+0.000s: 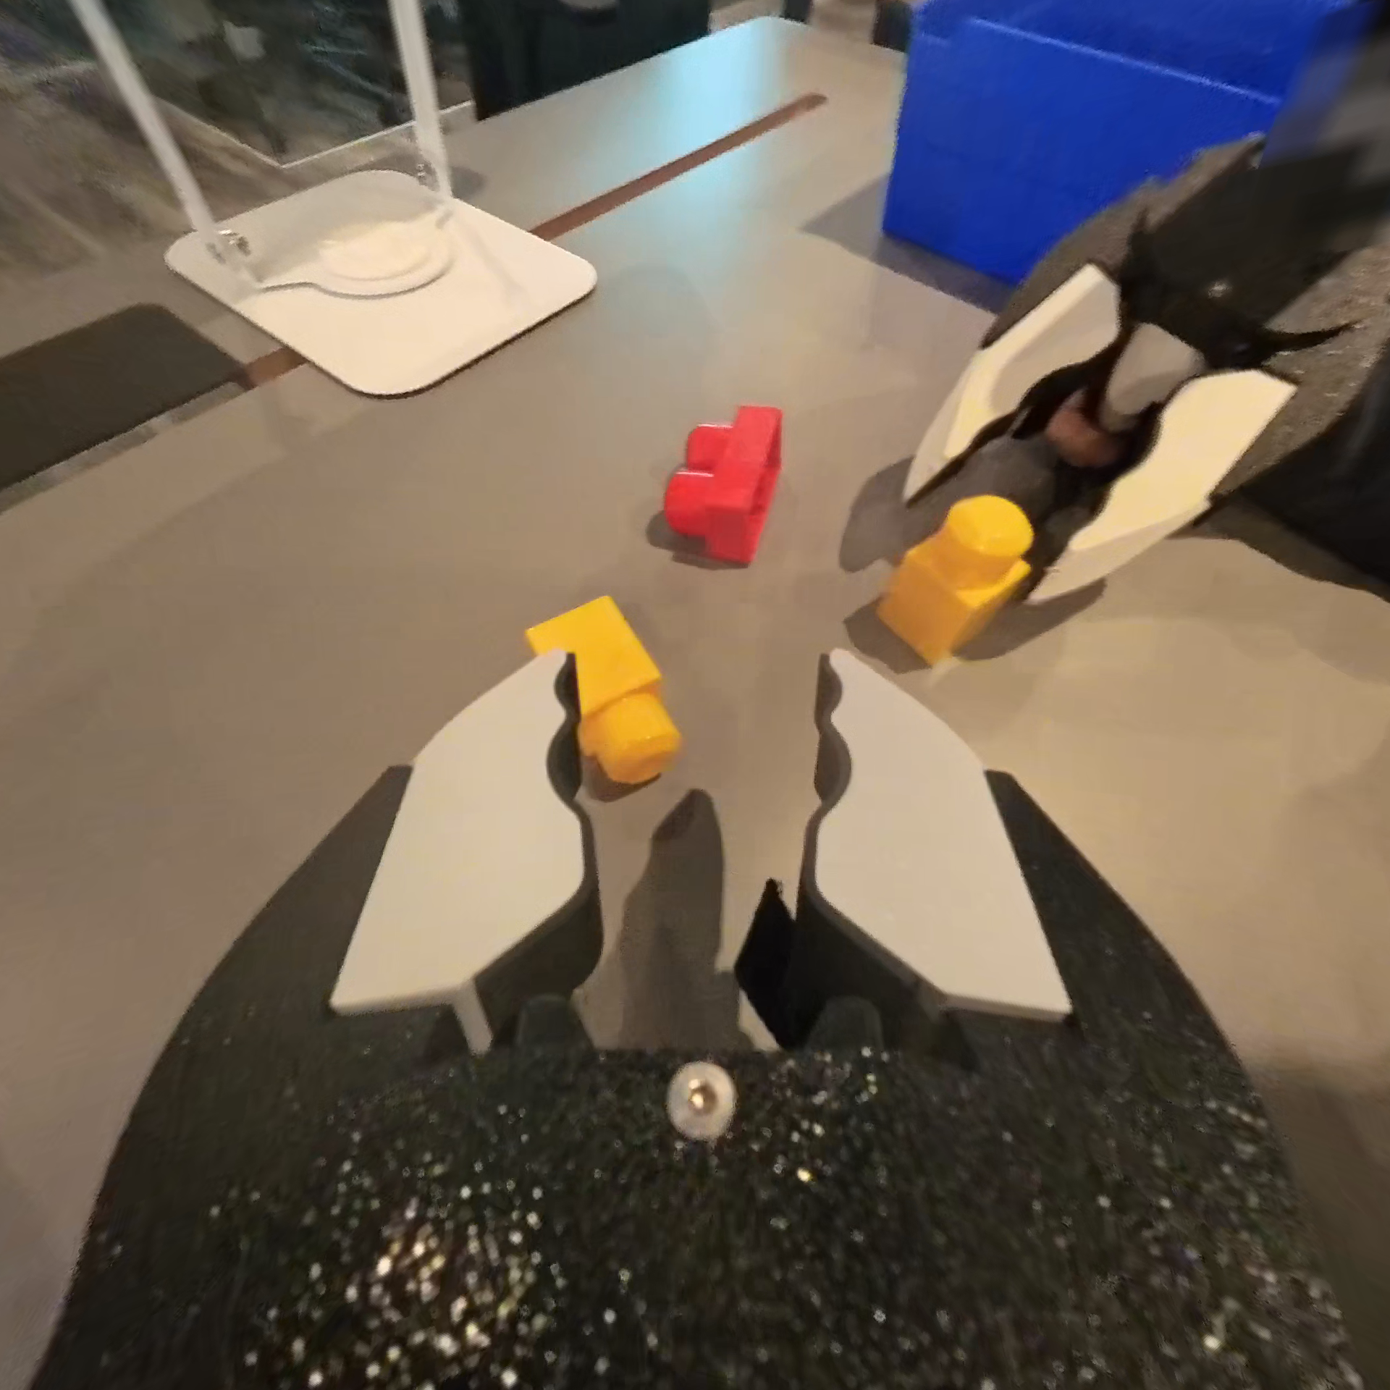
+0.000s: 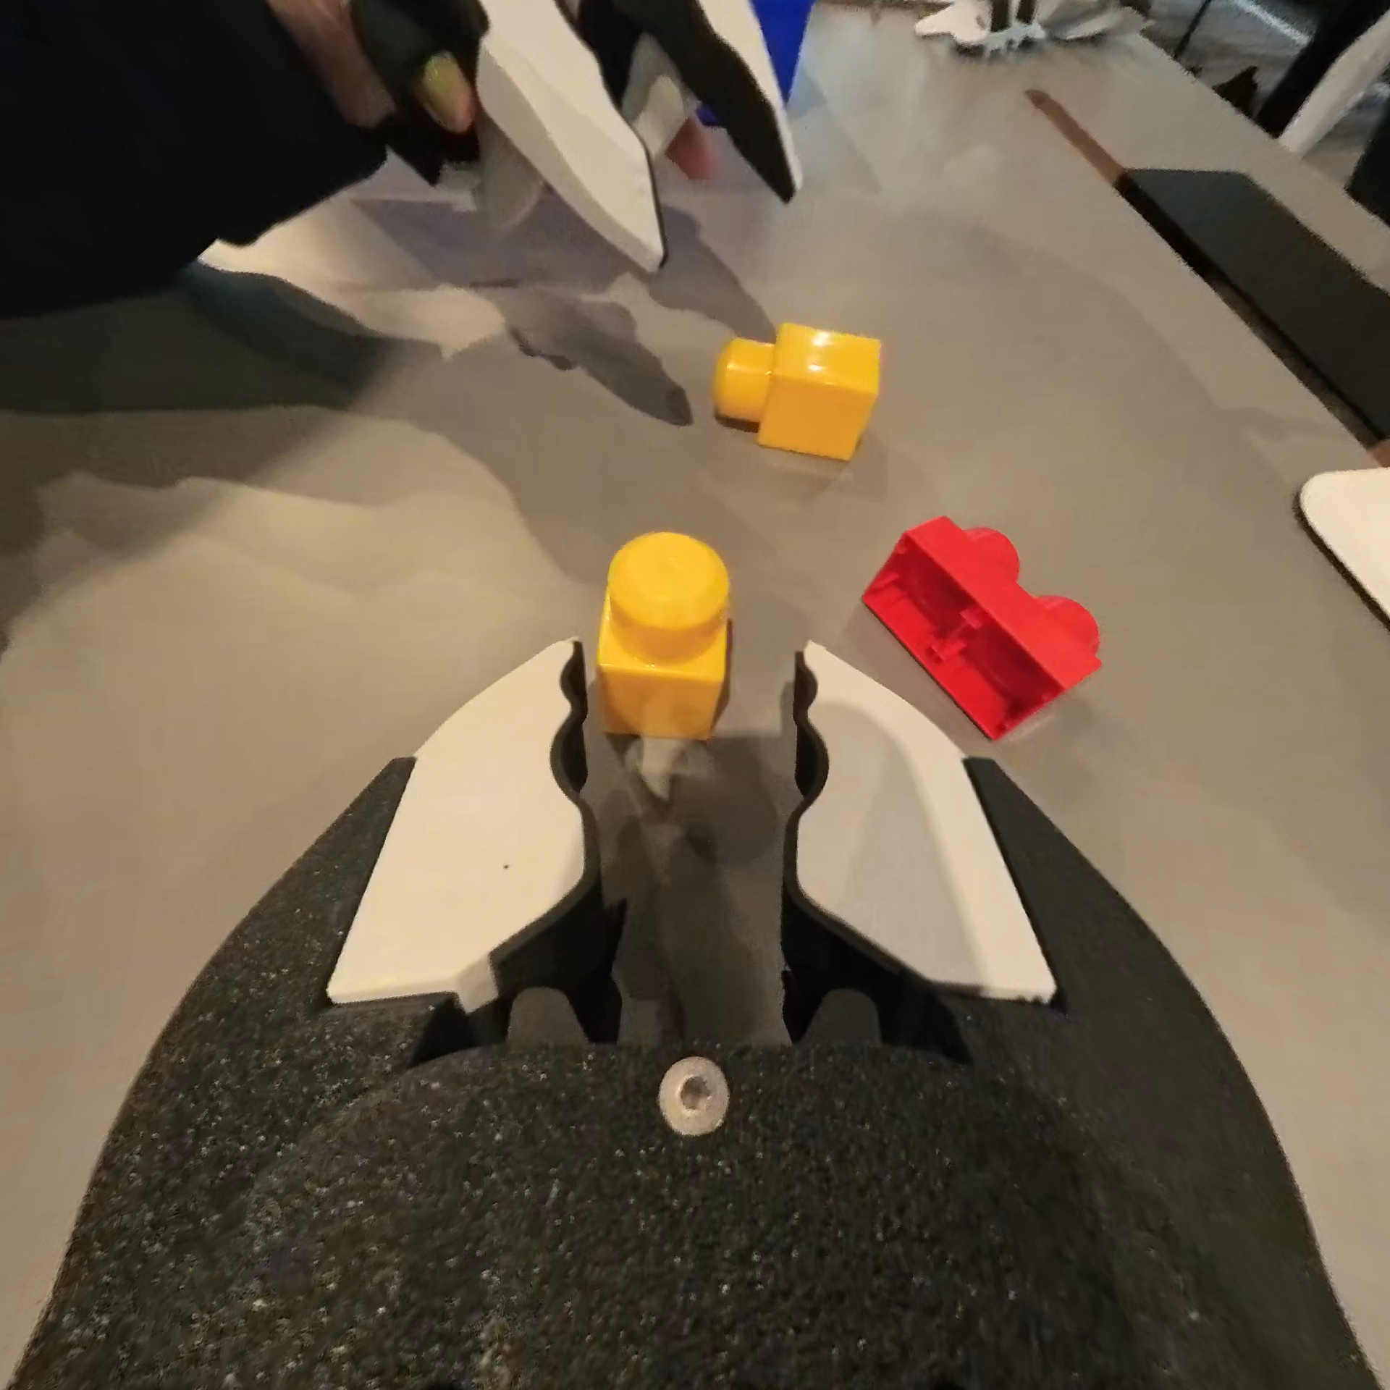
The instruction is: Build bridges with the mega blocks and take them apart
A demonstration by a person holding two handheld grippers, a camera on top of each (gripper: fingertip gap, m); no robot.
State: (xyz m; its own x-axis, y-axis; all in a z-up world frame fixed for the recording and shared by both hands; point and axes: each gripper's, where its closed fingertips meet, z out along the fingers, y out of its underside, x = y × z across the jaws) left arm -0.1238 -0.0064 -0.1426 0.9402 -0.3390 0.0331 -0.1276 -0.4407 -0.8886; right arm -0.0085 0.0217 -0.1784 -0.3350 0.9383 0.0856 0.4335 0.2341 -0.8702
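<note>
Three blocks lie apart on the grey table [image 1: 301, 602]. An upright yellow one-stud block [image 2: 662, 654] stands between my right gripper's [image 2: 690, 650] open fingertips, nearer the left one, with a gap on the right. It also shows in the left wrist view [image 1: 955, 579], with the right gripper [image 1: 985, 541] around it. A second yellow block [image 1: 613, 692] lies on its side just inside my left gripper's [image 1: 696, 662] left fingertip; the gripper is open and empty. A red two-stud block [image 1: 726, 489] lies on its side beyond them, hollow underside showing in the right wrist view [image 2: 985, 639].
A blue bin [image 1: 1053, 135] stands at the far right of the left wrist view. A white stand base [image 1: 376, 301] with clear plastic uprights sits at the far left. A black mat [image 2: 1241, 248] lies along the table edge. A person's hand [image 2: 361, 83] holds the left gripper [image 2: 722, 226]. About 7 cm separates my right fingertips from the red two-stud block [image 1: 726, 489]. The right camera catches it too, in the right wrist view [image 2: 954, 538].
</note>
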